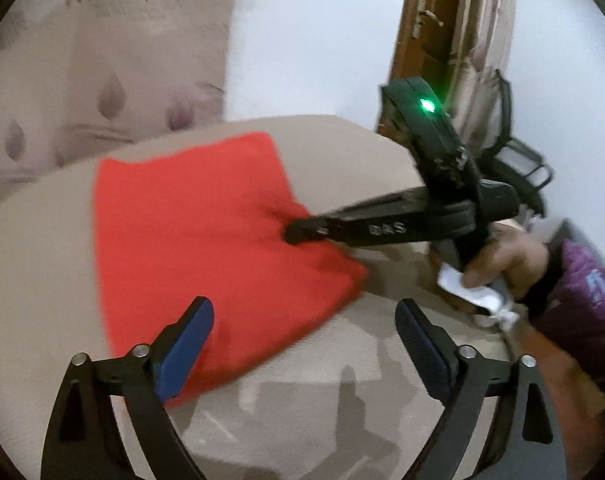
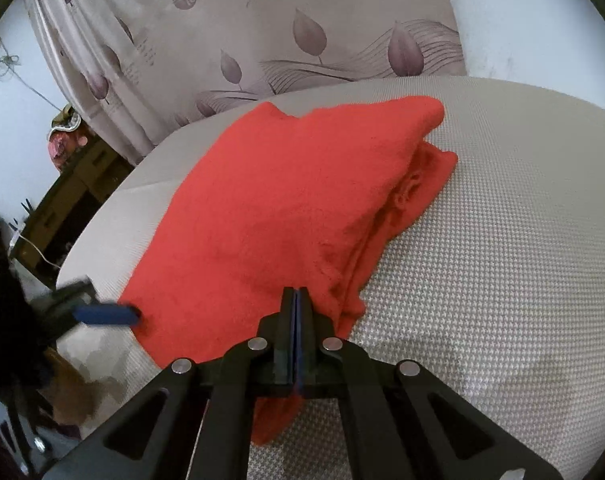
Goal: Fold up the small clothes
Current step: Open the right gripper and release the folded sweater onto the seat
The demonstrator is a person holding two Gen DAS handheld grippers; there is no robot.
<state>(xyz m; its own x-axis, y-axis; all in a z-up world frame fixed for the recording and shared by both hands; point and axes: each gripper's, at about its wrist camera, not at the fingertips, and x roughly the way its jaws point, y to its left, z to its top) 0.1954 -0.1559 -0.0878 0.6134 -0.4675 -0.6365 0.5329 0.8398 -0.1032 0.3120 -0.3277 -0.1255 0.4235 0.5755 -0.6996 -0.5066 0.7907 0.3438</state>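
On the beige cushion (image 1: 54, 240), seen from the left wrist, the red cloth (image 1: 190, 220) lies flat, already folded into a rough square from the look of it. The left gripper (image 1: 304, 344) hangs just above the cloth's near edge with jaws spread wide and nothing between them, so it's let go. One blue pad (image 1: 186, 348) sits over the red corner, the other over bare cushion. Across from it the right gripper (image 1: 292, 236) comes in low, tip pressed into the cloth and dimpling it, with the person's hand (image 1: 506, 260) on the handle. My guess is it's pinning or pinching the fold so it doesn't spring back.

From the right wrist, the right gripper (image 2: 297, 300) is clamped tight at the cloth's near edge; fabric bunches right at the tip, so it looks nipped on the cloth (image 2: 282, 200). Stacked layers show along the right side, which says folded to me. The left gripper's blue pad (image 2: 106, 314) pokes in at the left corner, just beside the cloth.
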